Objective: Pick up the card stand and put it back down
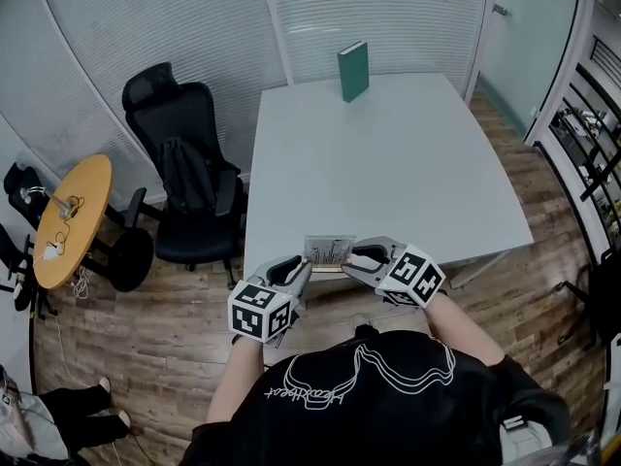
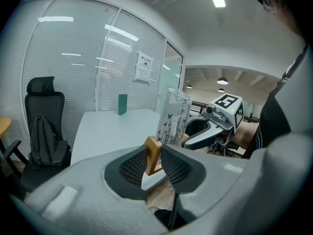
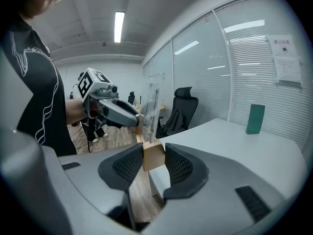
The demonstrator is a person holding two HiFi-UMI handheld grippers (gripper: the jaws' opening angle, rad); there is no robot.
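Jaws of the left gripper [image 1: 303, 270] and right gripper [image 1: 353, 258] each clamp one end of the card stand [image 1: 328, 249] (perhaps just off the worktop [image 1: 388, 163]); keep both level, moving together.

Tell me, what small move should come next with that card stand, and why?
Probably raise both grippers together, slightly. The left gripper and right gripper each pinch one end of the card stand at the near edge of the table, so an even lift should keep it level.

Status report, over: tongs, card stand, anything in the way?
Left tongs, right tongs shut on card stand, one each end. Stand at near edge of table. Green book far, nothing blocking.
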